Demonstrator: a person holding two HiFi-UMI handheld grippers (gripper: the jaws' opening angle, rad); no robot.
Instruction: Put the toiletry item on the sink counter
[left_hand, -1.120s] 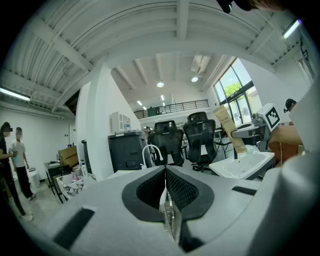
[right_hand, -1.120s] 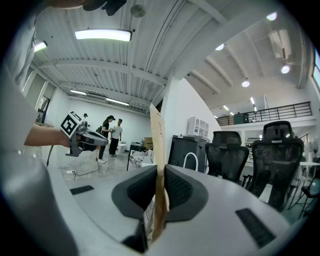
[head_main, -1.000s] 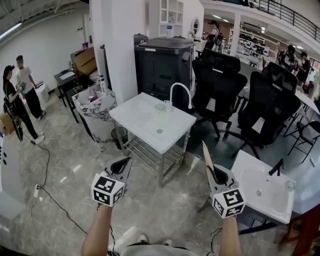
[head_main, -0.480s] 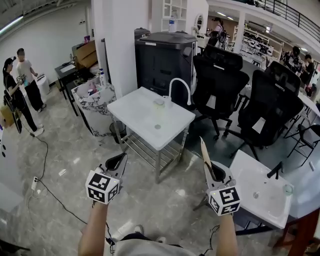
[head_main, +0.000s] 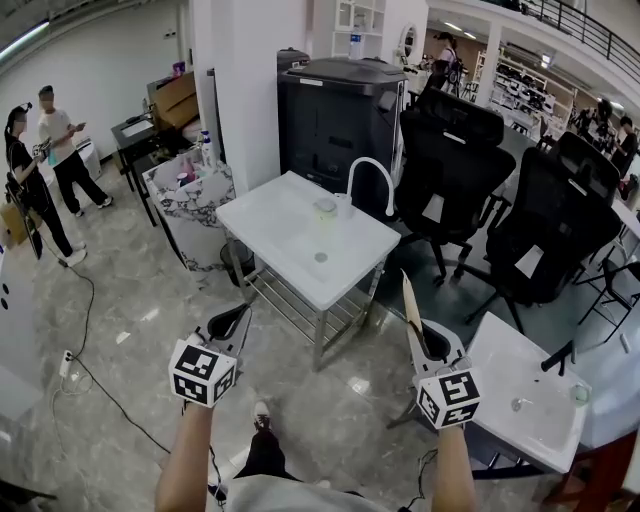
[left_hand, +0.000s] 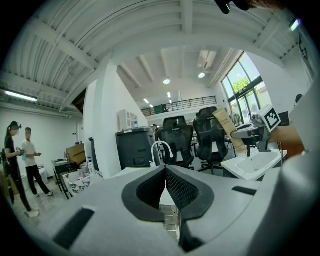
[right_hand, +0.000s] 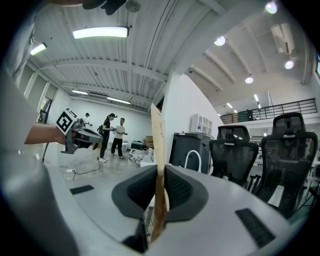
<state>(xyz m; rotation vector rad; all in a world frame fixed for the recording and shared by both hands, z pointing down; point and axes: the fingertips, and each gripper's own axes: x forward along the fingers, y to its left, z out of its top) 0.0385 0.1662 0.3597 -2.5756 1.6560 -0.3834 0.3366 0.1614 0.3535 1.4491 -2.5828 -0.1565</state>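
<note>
A thin, flat tan packet (head_main: 411, 308) stands upright in my right gripper (head_main: 429, 345), which is shut on its lower end; the right gripper view shows the packet (right_hand: 158, 135) pinched between the dark pads (right_hand: 175, 187). My left gripper (head_main: 233, 322) is shut with nothing in it, its pads meeting in the left gripper view (left_hand: 165, 172). Both are held low over the grey floor. Ahead stands a white sink counter (head_main: 285, 235) on a metal frame, with a curved white faucet (head_main: 372, 175) and a small cup (head_main: 324, 208).
A second white sink (head_main: 525, 385) is close at my right. Black office chairs (head_main: 455, 165) stand behind the counter, beside a black cabinet (head_main: 335, 115) and a white pillar (head_main: 245, 80). Two people (head_main: 40, 165) stand far left. A cable (head_main: 95, 385) crosses the floor.
The view has shifted a little toward the counter, and a shoe now shows on the floor below. Both grippers keep their pose, and the packet stays in the right one.
</note>
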